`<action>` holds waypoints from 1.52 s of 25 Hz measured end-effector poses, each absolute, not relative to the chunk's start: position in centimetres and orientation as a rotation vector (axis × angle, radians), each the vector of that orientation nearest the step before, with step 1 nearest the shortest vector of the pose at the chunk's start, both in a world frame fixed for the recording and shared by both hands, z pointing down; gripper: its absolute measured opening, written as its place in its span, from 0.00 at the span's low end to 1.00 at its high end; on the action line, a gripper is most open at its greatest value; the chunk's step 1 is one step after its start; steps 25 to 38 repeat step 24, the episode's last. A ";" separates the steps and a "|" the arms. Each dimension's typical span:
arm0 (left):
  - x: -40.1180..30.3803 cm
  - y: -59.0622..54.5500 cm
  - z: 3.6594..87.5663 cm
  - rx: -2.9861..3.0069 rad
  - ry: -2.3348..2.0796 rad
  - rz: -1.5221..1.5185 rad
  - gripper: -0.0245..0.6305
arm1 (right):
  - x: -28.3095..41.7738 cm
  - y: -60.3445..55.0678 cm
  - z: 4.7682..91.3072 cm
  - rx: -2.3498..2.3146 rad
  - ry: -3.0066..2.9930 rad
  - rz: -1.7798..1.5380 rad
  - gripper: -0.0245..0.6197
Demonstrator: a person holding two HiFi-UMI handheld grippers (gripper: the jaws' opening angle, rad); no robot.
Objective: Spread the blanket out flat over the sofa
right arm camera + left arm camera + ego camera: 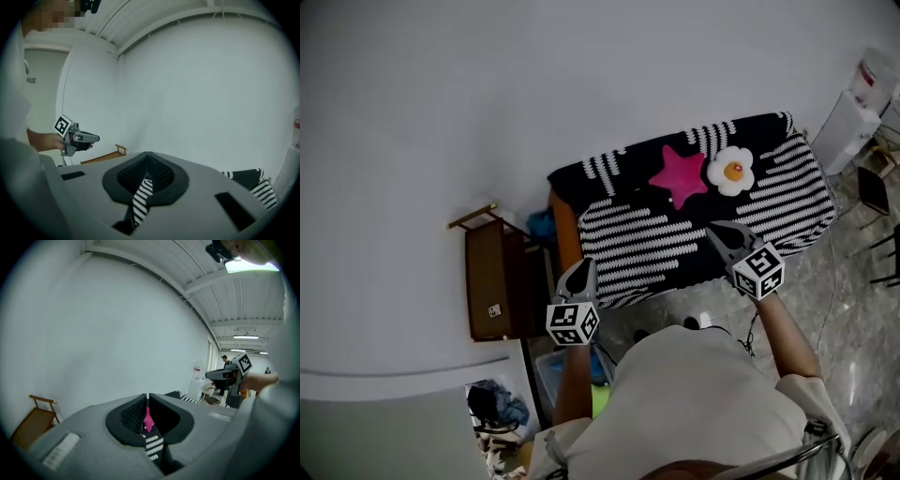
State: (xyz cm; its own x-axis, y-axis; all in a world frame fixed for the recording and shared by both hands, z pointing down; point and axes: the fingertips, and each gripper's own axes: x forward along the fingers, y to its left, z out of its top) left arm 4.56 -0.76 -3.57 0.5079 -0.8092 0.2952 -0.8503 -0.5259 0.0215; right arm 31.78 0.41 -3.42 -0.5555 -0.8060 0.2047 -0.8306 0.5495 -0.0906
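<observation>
A black blanket with white stripes (675, 234) covers the sofa (566, 225), whose orange arm shows at the left. On it lie a pink star cushion (680, 174) and a white egg-shaped cushion (732, 170). My left gripper (581, 268) is shut on the blanket's near left edge. In the left gripper view a striped strip (153, 446) runs between the closed jaws of that gripper (146, 400). My right gripper (716, 231) is shut on the near right edge. In its own view the right gripper (147, 158) has striped cloth (141, 197) hanging from it.
A brown wooden chair (492, 277) stands against the white wall left of the sofa. A blue bin (551, 370) sits on the floor near my left arm. A white water dispenser (853, 122) and a dark chair (874, 192) stand to the right.
</observation>
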 end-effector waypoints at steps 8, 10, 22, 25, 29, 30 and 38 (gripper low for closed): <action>5.3 0.2 -4.1 2.596 -1.421 0.356 0.08 | 31.4 1.2 -4.2 1.399 -2.650 0.257 0.04; 5.4 0.3 -4.3 2.598 -1.421 0.352 0.08 | 31.2 1.3 -4.3 1.389 -2.651 0.253 0.04; 5.2 0.9 -4.3 2.587 -1.425 0.343 0.08 | 31.2 2.0 -4.3 1.396 -2.651 0.258 0.04; 5.2 1.2 -4.2 2.586 -1.425 0.343 0.08 | 31.2 2.3 -4.2 1.397 -2.653 0.258 0.04; 5.2 1.2 -4.2 2.586 -1.425 0.343 0.08 | 31.2 2.3 -4.2 1.397 -2.653 0.258 0.04; 5.2 1.2 -4.2 2.586 -1.425 0.343 0.08 | 31.2 2.3 -4.2 1.397 -2.653 0.258 0.04; 5.2 1.2 -4.2 2.586 -1.425 0.343 0.08 | 31.2 2.3 -4.2 1.397 -2.653 0.258 0.04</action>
